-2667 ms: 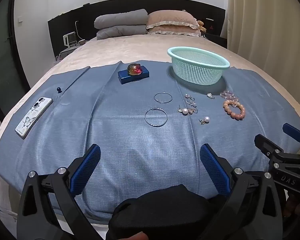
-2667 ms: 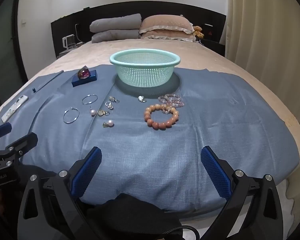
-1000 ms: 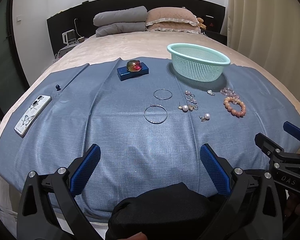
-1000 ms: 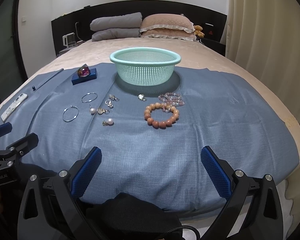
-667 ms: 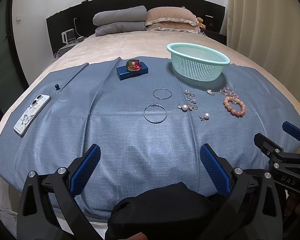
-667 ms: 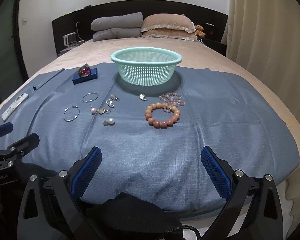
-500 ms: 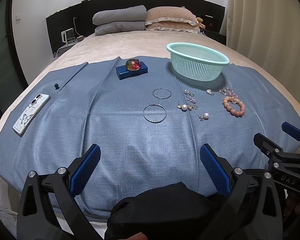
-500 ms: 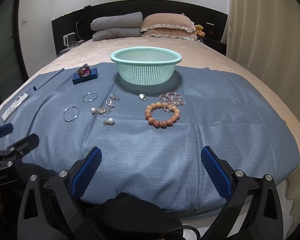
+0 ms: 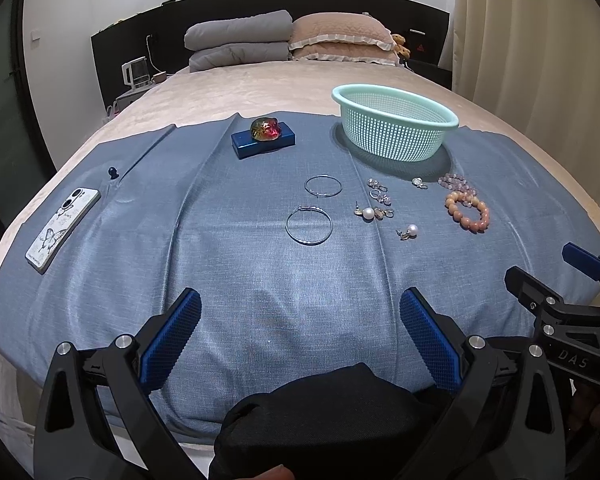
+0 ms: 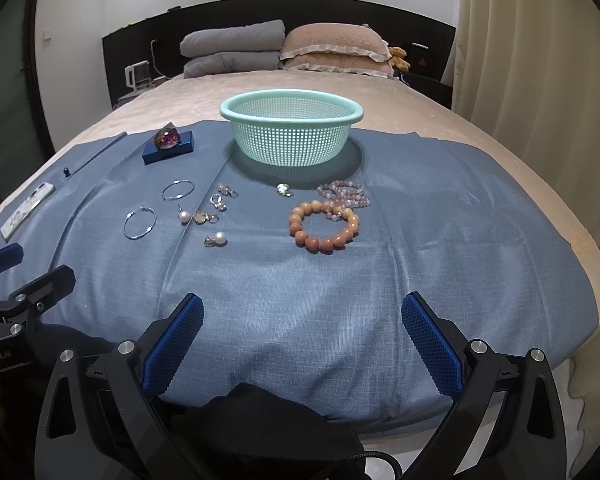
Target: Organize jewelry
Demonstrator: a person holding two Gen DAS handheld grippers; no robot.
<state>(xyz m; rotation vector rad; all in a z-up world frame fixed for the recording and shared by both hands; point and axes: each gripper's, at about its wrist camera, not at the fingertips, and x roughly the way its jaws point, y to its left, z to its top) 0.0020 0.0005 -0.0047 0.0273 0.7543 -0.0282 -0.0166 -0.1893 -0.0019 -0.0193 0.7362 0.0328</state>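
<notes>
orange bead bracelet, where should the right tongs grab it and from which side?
Judging by its pose, grip the near arc of the orange bead bracelet from above, one finger inside the ring and one outside. It lies flat, and its far arc touches the pink bracelet. The right tongs are open.

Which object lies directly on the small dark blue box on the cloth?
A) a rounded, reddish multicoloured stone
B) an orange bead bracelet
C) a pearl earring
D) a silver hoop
A: the rounded reddish stone sits on top of the blue box, while the orange bracelet, pearl earring and hoops lie on the cloth.
</notes>
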